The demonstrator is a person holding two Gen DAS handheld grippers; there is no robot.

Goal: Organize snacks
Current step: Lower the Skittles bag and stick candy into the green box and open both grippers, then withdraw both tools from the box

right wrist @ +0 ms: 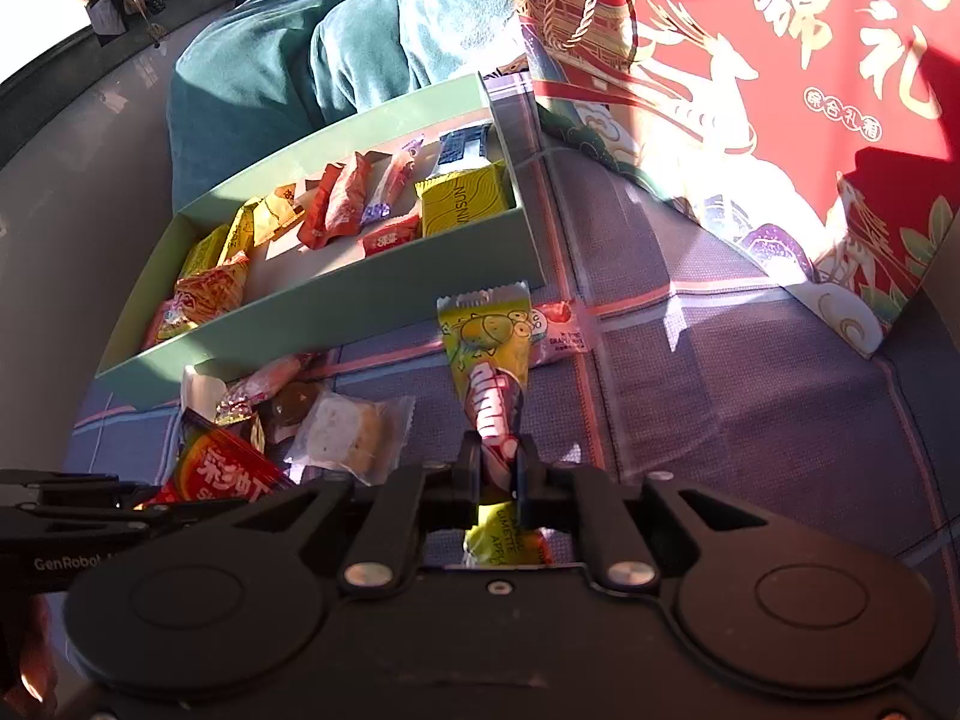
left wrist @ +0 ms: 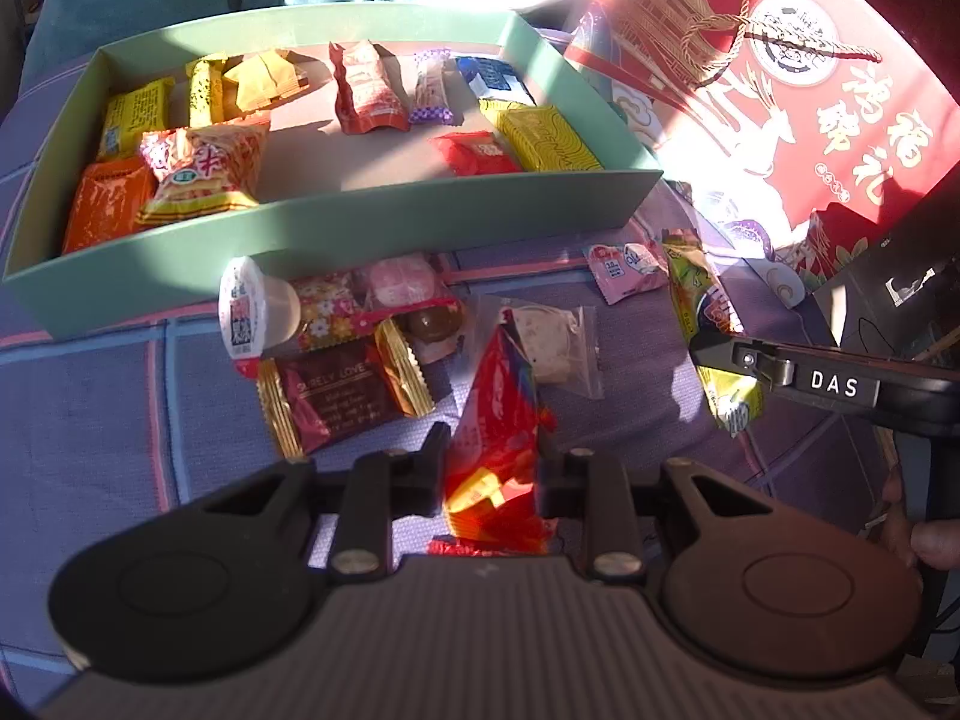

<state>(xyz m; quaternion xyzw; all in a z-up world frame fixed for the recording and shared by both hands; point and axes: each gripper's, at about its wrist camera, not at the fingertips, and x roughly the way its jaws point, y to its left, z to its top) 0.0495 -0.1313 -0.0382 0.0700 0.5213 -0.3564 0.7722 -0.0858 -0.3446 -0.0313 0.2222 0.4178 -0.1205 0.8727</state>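
The left hand-held gripper (left wrist: 489, 462) is clamped on a red snack packet (left wrist: 495, 420); the right hand-held gripper (right wrist: 498, 468) is pinched on a green-yellow candy bar (right wrist: 489, 360). Both are lifted above the checked cloth (right wrist: 750, 390), prob. to go in the green box (left wrist: 360, 222) w/ the other sorted snacks.

A green box (left wrist: 360, 222) sits open on a checked cloth, wrapped snacks (left wrist: 372, 96) scattered inside; more snacks (left wrist: 336, 354) lie loose just before its near wall, while a red packet (left wrist: 492, 438) and a yellow-green packet (right wrist: 486, 354) are each pinched upright.
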